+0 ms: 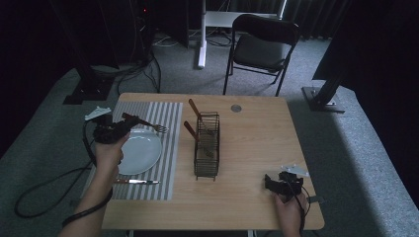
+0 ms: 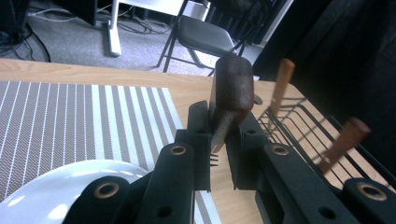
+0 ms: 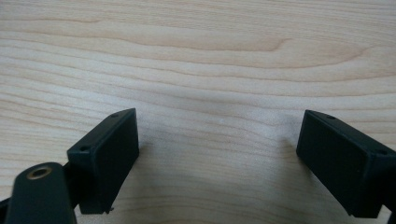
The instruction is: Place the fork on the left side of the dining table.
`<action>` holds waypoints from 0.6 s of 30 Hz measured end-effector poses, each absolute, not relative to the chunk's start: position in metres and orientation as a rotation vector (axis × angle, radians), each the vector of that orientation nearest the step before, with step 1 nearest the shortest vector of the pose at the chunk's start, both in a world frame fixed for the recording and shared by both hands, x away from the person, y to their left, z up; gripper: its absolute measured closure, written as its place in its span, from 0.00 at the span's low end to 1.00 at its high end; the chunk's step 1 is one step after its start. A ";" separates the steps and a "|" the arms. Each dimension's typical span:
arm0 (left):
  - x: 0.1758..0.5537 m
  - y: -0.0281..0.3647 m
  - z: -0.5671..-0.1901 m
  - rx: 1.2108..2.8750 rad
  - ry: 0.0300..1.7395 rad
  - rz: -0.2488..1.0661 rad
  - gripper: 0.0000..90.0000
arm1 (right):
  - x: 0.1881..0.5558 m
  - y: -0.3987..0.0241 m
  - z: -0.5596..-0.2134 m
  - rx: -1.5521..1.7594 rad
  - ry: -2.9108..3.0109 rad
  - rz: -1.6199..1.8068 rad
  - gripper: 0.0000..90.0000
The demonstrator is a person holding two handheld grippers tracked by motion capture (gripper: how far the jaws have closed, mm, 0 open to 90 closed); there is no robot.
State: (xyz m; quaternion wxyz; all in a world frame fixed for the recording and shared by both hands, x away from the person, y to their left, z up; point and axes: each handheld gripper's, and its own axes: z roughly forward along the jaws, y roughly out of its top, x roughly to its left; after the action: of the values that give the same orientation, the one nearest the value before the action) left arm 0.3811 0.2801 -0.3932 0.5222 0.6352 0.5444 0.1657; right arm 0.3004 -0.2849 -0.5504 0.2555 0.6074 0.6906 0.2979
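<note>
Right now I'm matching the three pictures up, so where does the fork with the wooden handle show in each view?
High view: the fork lies level in the left claw, left of centre, tines over the plate's far rim.
Left gripper view: centre, its handle end toward the camera, clamped between the jaws.
Right gripper view: bare wood between open jaws, no fork.
Shared landmark: the wire basket, right of the fork in both.

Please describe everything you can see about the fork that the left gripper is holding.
The fork has a dark reddish-brown handle that looks wooden and a thin metal neck with tines. The left gripper is shut on its neck, so it hangs off the table. In the high view it lies nearly level above the far edge of the white plate, tines pointing toward the wire basket. Only the gripper's pads touch it.
</note>
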 end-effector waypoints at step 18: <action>0.436 0.299 -0.430 1.460 1.442 0.297 0.89 | 0.300 -0.285 -0.550 1.650 1.876 0.808 0.14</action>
State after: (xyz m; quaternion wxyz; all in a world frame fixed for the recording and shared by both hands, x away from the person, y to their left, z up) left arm 0.4360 0.2989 -0.4304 0.5090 0.6060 0.5987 0.1233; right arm 0.3003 -0.2849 -0.5504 0.2551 0.6075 0.6909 0.2976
